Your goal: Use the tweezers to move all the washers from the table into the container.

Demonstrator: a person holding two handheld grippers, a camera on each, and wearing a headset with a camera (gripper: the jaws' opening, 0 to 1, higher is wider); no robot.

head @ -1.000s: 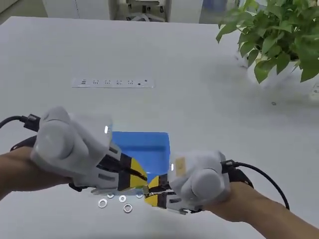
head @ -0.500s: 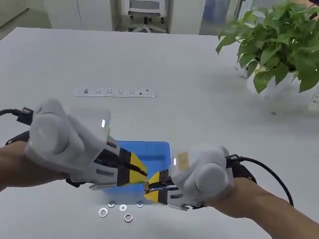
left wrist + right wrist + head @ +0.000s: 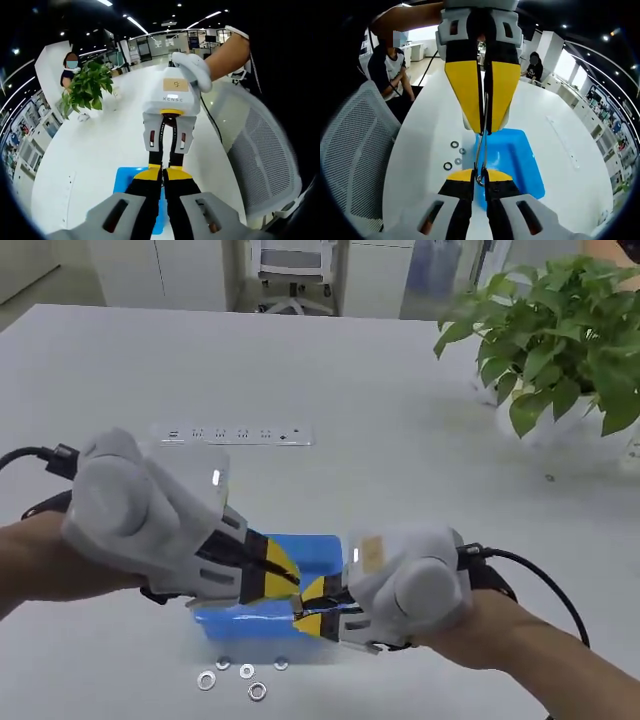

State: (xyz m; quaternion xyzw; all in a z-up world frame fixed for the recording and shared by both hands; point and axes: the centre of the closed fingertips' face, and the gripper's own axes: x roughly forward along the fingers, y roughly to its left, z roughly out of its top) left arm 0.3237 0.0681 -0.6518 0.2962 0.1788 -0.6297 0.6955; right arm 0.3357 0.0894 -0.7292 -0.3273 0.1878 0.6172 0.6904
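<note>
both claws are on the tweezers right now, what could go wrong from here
1. The thin tweezers span between the left claw and the right claw, both shut on them. If one lets go too soon, or they pull unevenly, the tweezers may slip or twist out of line.
2. The handover hangs above the blue container, near the washers. Dropped tweezers could land inside it or scatter them.

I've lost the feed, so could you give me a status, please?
Left gripper and right gripper both shut on tweezers. Four washers on table beside container. Nothing blocking.
</note>
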